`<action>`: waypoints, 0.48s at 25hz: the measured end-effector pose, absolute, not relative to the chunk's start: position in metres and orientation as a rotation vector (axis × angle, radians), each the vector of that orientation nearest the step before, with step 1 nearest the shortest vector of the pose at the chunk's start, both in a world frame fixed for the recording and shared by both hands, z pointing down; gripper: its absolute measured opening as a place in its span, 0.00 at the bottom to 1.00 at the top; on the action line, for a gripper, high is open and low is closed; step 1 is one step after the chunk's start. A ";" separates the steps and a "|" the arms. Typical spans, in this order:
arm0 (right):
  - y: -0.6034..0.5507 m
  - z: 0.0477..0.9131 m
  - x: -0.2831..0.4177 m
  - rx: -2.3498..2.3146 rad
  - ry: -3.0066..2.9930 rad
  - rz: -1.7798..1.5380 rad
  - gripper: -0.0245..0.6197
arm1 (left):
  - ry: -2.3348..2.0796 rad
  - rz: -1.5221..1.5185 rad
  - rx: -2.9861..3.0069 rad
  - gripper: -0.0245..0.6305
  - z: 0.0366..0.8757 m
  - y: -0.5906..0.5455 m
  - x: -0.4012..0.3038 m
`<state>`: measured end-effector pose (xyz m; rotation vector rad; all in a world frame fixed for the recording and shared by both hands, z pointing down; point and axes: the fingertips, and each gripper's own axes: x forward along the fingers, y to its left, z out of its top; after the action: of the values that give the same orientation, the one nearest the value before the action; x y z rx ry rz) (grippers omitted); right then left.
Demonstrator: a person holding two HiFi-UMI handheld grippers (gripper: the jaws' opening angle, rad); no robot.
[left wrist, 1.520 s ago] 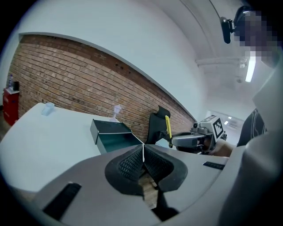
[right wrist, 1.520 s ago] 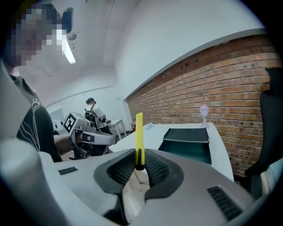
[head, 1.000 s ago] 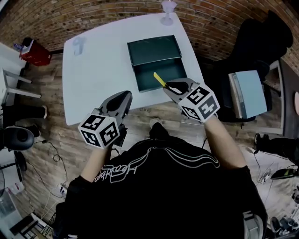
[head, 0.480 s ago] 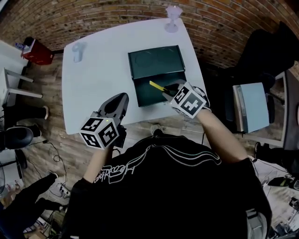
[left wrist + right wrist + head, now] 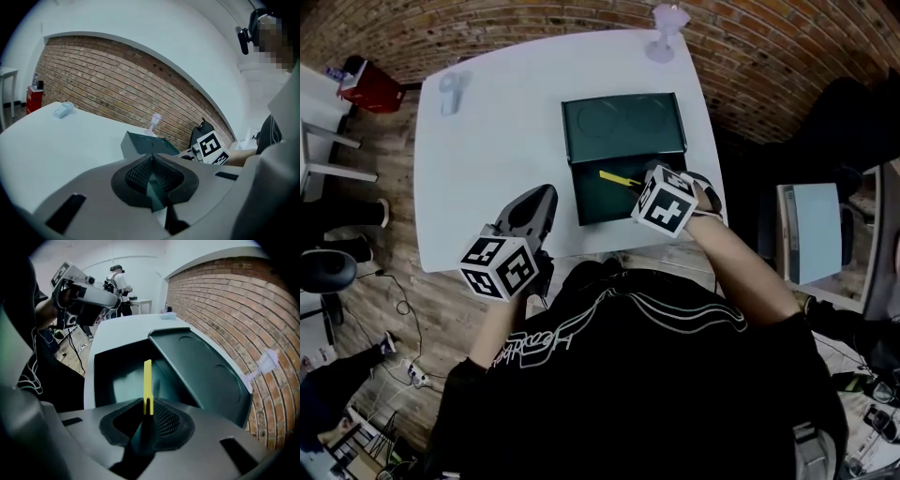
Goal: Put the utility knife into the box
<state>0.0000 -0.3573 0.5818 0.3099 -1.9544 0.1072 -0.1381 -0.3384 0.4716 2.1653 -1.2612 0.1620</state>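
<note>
The right gripper (image 5: pixel 147 405) has its fingers (image 5: pixel 165 419) squeezed on the back end of the yellow utility knife (image 5: pixel 147 380). That makes the knife stick straight out, so its long end can go in first. In the head view the knife hangs over the open bottom part of the dark green box (image 5: pixel 592 204), near its right side. I cannot tell if the tip touches the floor of the box yet. The box sits on the white table (image 5: pixel 487 141). Its lid (image 5: pixel 623 127) is opened back on the far side, which leaves the inside free for the knife to come down from above. The left gripper (image 5: pixel 151 161) has its fingers closed together with nothing in them. It hangs near the front edge of the table, left of the box and apart from it. I think it waits there because one gripper is enough for this job. A clear plastic glass (image 5: pixel 666 21) stands at the far edge of the table, well away. I think the job is nearly done: the knife needs to go a little lower, and then the fingers can let go.
</note>
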 end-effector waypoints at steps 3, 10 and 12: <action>-0.359 0.596 -0.003 0.286 -1.913 0.099 0.15 | -1.271 0.160 2.145 0.09 0.481 -0.343 -0.143; -0.361 0.605 -0.006 0.251 -1.892 0.140 0.15 | -1.284 0.126 2.128 0.09 0.479 -0.347 -0.147; -0.361 0.605 -0.006 0.248 -1.890 0.137 0.15 | -1.289 0.130 2.129 0.09 0.476 -0.347 -0.151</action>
<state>-0.0060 -0.3613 0.6054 0.2475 -1.8902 0.1372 -0.1507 -0.3470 0.4762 2.1291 -1.2886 0.1299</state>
